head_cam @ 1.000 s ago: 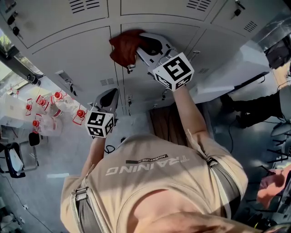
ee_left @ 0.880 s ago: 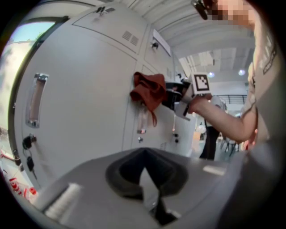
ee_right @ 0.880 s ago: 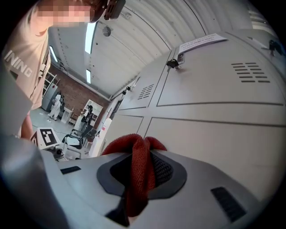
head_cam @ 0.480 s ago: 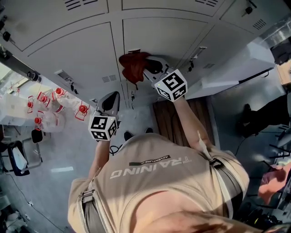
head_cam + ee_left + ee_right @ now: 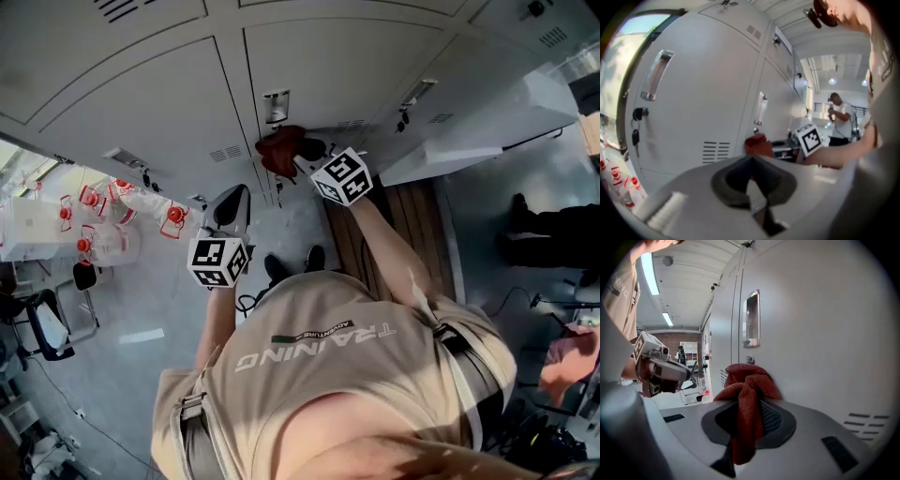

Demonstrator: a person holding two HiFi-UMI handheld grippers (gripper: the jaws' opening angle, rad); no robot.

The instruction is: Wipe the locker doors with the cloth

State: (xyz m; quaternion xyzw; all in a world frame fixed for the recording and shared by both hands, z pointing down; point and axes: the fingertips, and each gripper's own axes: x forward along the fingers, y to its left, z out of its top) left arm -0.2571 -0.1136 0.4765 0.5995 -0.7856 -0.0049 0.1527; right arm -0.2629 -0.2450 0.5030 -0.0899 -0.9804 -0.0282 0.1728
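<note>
Grey locker doors [image 5: 309, 66] fill the top of the head view. A red cloth [image 5: 279, 150] is pressed against a door just below a recessed handle [image 5: 276, 105], near the vent slits. My right gripper [image 5: 302, 155] is shut on it, and in the right gripper view the cloth [image 5: 749, 378] hangs bunched from the shut jaws beside the door [image 5: 815, 333]. My left gripper [image 5: 232, 208] hangs lower left, off the lockers, shut with nothing in it. The left gripper view shows its jaws [image 5: 751, 159] closed, with the cloth [image 5: 758, 145] beyond.
Clear bottles with red caps [image 5: 112, 216] stand on the floor at the left, with a black chair [image 5: 37, 330] nearer. A brown wooden strip [image 5: 384, 234] runs under the right lockers. Another person [image 5: 839, 118] stands far down the aisle.
My right gripper has slid the red cloth down the locker door, from its upper part to just below the handle. The left gripper has barely moved.
</note>
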